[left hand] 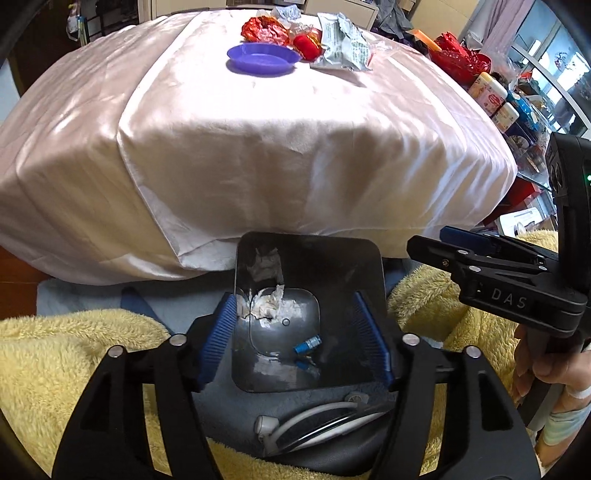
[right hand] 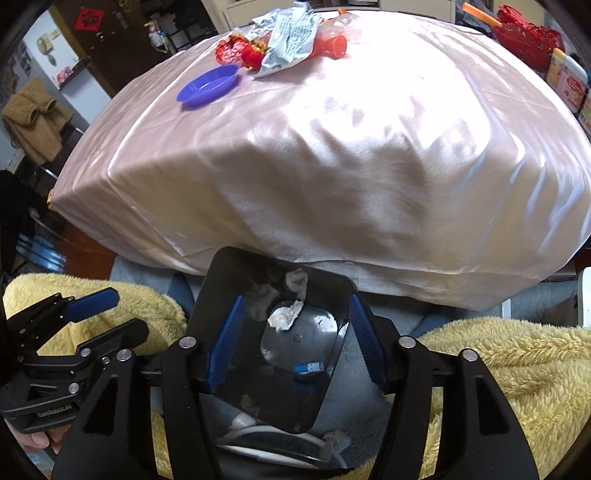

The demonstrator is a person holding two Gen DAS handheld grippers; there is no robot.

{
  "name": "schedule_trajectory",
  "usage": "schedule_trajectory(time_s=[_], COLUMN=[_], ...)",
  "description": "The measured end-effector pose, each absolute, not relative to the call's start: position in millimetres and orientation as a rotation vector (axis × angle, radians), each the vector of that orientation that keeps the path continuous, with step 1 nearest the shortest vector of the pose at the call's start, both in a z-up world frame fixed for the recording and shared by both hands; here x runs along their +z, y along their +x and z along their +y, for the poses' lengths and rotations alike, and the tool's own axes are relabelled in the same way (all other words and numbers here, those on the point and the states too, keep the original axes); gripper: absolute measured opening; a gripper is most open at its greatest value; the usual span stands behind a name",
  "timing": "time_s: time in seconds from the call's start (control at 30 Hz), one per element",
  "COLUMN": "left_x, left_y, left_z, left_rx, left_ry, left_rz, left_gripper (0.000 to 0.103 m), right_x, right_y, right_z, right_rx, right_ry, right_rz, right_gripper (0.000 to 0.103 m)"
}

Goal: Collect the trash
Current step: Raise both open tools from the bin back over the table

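The left tool [left hand: 306,332] fills the lower centre of the left wrist view with its jaws standing wide apart, the blue ribbed pads [left hand: 221,332] flanking the mouth of a black bin [left hand: 365,258] below them. Nothing is between the pads; they seem to sit just above the bin's rim, though the view leaves it unclear whether they touch it. The right tool [right hand: 295,343] is spread just as wide in the lower centre of its own view, above the same bin [right hand: 221,273], and holds nothing.

At the bottom of the bin lie a crumpled white tissue [left hand: 266,302] and a small blue cylinder [left hand: 306,345]. More trash is on the tabletop [left hand: 258,147], which is covered by a pale pink satin cloth: at the upper centre of the left view a purple dish [left hand: 263,58] sits beside a red crinkled wrapper [left hand: 264,29], a small red object [left hand: 306,46] and a torn silver-and-green packet [left hand: 343,44]. The right tool [left hand: 480,254] also shows at the right edge of the left view, with a hand [left hand: 546,365] on its grip. Yellow fleece [left hand: 74,354] surrounds the bin at the bottom of both views.
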State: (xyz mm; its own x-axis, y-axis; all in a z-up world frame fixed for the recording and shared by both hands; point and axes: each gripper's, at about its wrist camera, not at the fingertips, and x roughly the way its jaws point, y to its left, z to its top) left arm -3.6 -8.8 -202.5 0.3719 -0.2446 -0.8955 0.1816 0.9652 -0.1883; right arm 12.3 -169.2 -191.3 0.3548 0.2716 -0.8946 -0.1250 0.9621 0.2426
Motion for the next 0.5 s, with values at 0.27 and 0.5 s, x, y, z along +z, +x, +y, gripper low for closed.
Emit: schedule_trajectory(time_s=[0.27, 0.5], left_x=[-187, -179], left_y=[4, 15], left_z=[-4, 1], left_rx=[-0.250, -0.229], left_ry=[-0.064, -0.072], left_rz=[1.114, 1.101], left_gripper=[0.077, 0.083], right_x=[-177, -157], right_y=[21, 35], right_z=[-180, -184], right_rx=[0.242, 0.246], right_ry=[0.171, 0.184], right_rz=[1.145, 1.089], right_gripper=[0.071, 0.073])
